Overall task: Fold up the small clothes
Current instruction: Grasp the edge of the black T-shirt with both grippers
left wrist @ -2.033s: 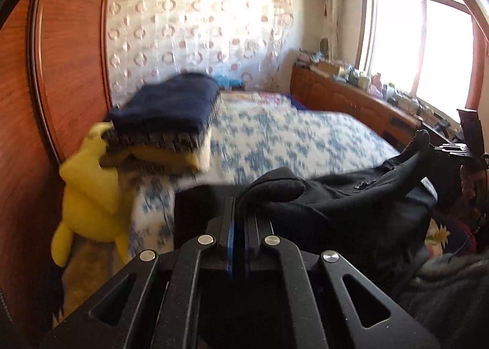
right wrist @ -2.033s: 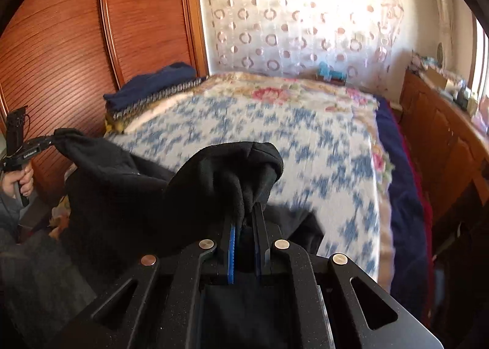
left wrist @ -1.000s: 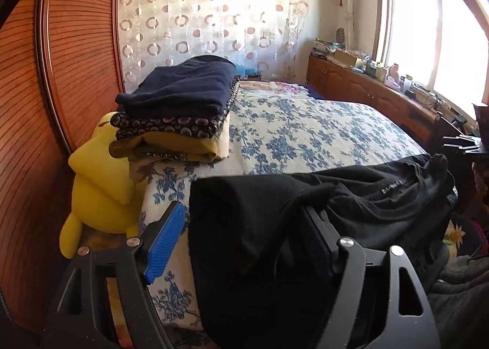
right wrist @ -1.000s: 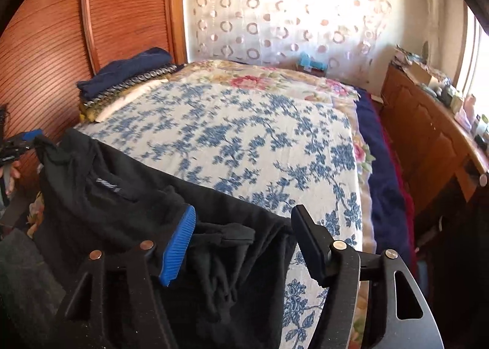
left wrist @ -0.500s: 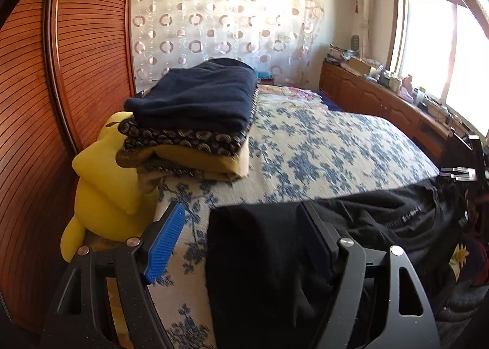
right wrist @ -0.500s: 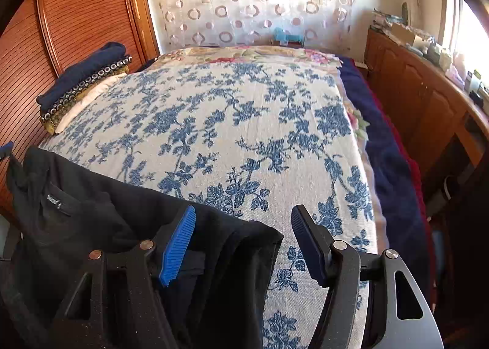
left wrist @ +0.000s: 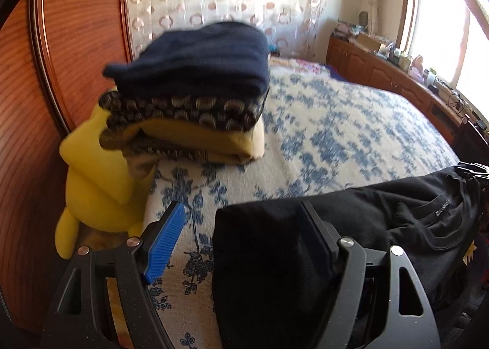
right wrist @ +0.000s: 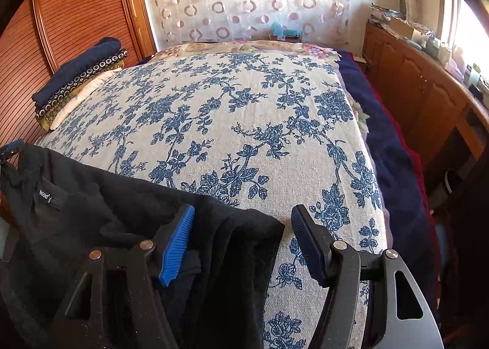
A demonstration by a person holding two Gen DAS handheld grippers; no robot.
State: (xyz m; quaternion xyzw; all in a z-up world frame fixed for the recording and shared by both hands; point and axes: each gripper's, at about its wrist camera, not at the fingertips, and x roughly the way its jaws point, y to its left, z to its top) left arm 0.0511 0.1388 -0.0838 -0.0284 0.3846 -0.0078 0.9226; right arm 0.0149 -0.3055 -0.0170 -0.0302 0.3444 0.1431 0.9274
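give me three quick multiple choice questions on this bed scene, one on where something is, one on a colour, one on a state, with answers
1. Where is the stack of folded clothes?
A. on the bed's far left corner, by the wooden wall
B. on the cabinet under the window
C. on the floor

2. What colour is the shirt lying at the bed's near edge?
A. yellow
B. black
C. white

3. How are the right tool's jaws?
A. shut on the shirt
B. open, pads clear of the cloth
C. shut on nothing

Answers: A, the stack lies on the bedspread beside the panelled wall; B, the cloth is black with a neck label; B, both pads stand wide apart over the shirt's corner.
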